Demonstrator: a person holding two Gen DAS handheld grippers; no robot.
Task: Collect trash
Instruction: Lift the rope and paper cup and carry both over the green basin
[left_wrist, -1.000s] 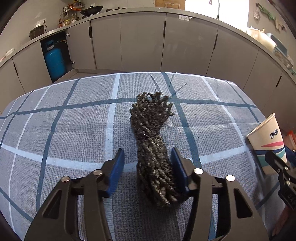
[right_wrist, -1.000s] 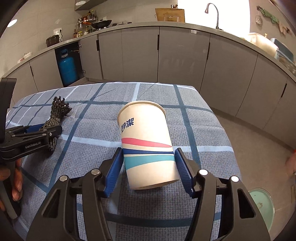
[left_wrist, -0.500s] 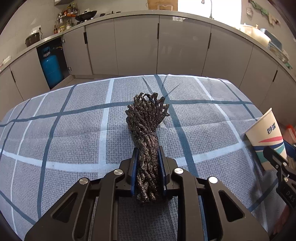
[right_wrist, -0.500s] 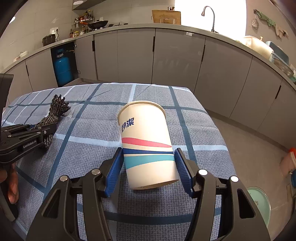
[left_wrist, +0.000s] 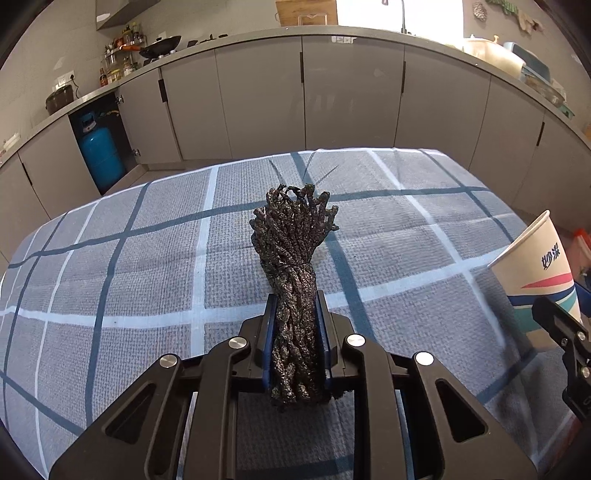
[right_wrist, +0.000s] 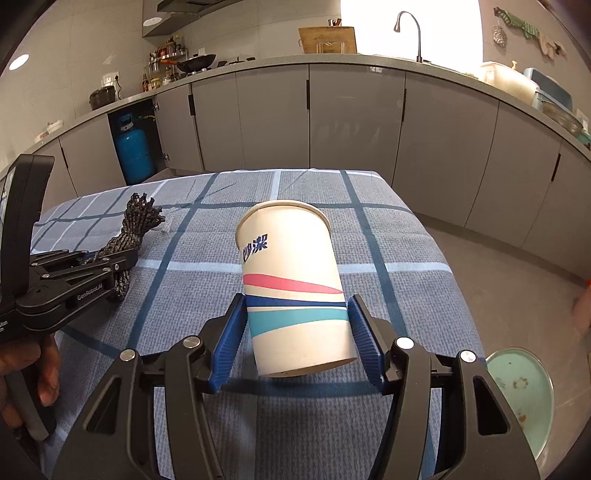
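A dark bundle of twisted rope (left_wrist: 291, 258) is clamped between the blue pads of my left gripper (left_wrist: 294, 306), which is shut on it and holds it above the checked tablecloth (left_wrist: 147, 266). It also shows in the right wrist view (right_wrist: 127, 232), gripped by the left gripper (right_wrist: 122, 262). My right gripper (right_wrist: 295, 314) is shut on a white paper cup (right_wrist: 291, 280) with pink, blue and teal stripes, held tilted above the cloth. The cup shows in the left wrist view (left_wrist: 543, 273) at the right edge.
The table's right edge drops to the floor, where a round pale green bin (right_wrist: 521, 391) stands. Grey kitchen cabinets (left_wrist: 351, 96) run behind the table. A blue gas cylinder (left_wrist: 99, 151) stands in an open cabinet at the left.
My left gripper has shut on the rope bundle and lifted it off the cloth. My right gripper has risen slightly with the cup still in it.
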